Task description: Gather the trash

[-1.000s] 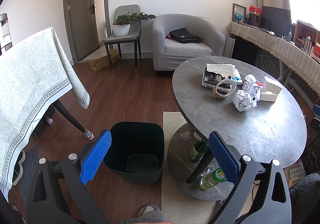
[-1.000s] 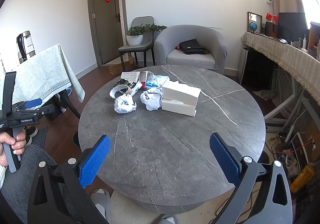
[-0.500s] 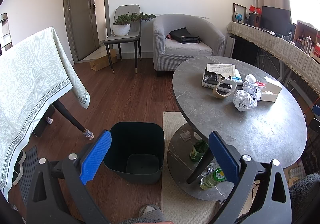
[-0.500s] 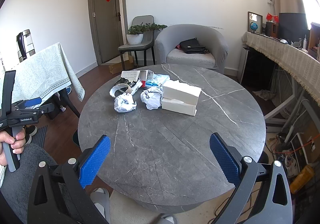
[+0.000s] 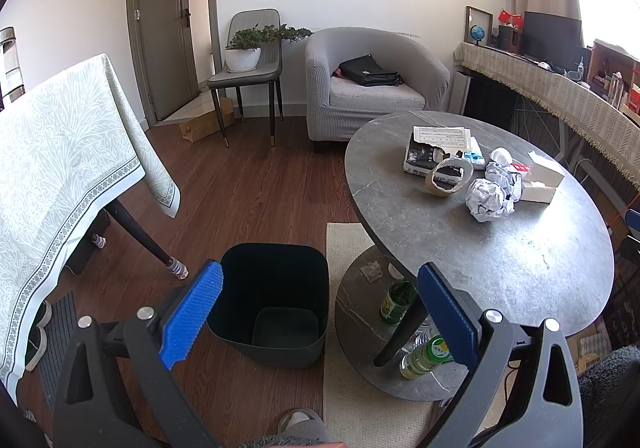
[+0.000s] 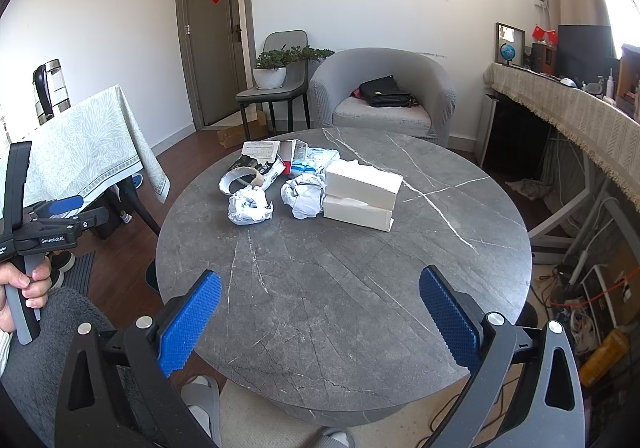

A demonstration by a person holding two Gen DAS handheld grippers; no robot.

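A round grey marble table (image 6: 360, 288) carries trash at its far left: two crumpled paper balls (image 6: 250, 205) (image 6: 304, 194), a torn tape ring (image 6: 240, 178), torn packets (image 6: 276, 158) and two white boxes (image 6: 362, 188). The same pile shows in the left wrist view, with a paper ball (image 5: 490, 200). A dark empty bin (image 5: 276, 304) stands on the floor left of the table. My left gripper (image 5: 320, 312) is open and empty above the bin. My right gripper (image 6: 320, 316) is open and empty over the table's near edge.
A table with a green cloth (image 5: 60, 152) stands at the left. Green bottles (image 5: 394, 300) sit on the round table's lower shelf. A grey armchair (image 5: 372, 84) with a black bag, a chair with a plant (image 5: 244, 56) and a long sideboard (image 6: 568, 116) stand behind.
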